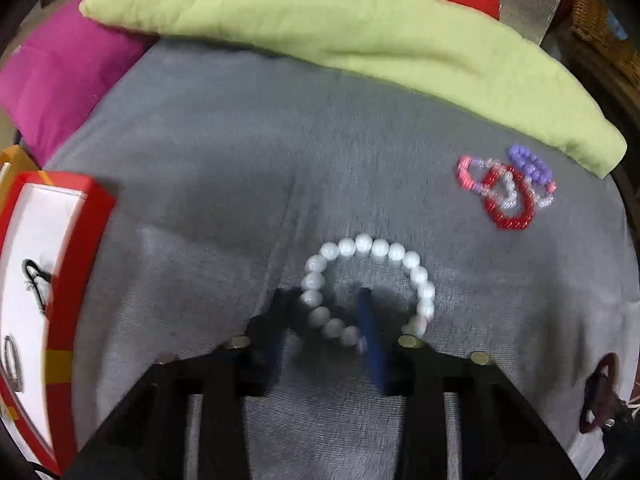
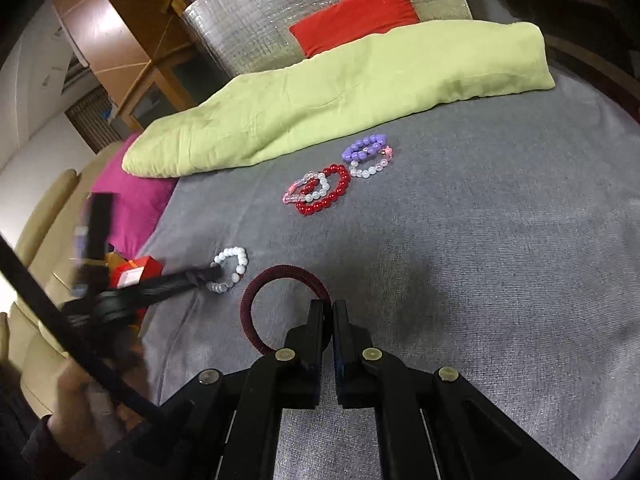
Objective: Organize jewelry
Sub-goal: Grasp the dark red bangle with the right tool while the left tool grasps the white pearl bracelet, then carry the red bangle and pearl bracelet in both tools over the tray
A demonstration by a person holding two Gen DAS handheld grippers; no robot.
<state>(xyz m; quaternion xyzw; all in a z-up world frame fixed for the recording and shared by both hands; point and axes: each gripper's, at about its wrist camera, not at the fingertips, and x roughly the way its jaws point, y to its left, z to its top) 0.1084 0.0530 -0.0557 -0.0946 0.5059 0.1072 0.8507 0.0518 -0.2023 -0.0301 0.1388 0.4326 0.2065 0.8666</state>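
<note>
A white bead bracelet (image 1: pixel 368 280) lies on the grey blanket (image 1: pixel 224 184). My left gripper (image 1: pixel 326 304) is open, its two fingers straddling the bracelet's near left side; it also shows in the right wrist view (image 2: pixel 214 274) at the white bracelet (image 2: pixel 234 262). My right gripper (image 2: pixel 329 308) is shut on a dark red ribbed bangle (image 2: pixel 260 304), held at its right rim. A pile of red, pink, clear and purple bead bracelets (image 2: pixel 340 176) lies further back, also in the left wrist view (image 1: pixel 508 192). A red jewelry box (image 1: pixel 44 280) with a white lining sits at the left.
A green folded quilt (image 2: pixel 340 92) lies across the back of the blanket. A magenta pillow (image 1: pixel 60 80) sits at the back left, a red cushion (image 2: pixel 356 16) on a silver sheet behind. The box holds a dark cord piece (image 1: pixel 34 276) and a ring-shaped piece (image 1: pixel 12 360).
</note>
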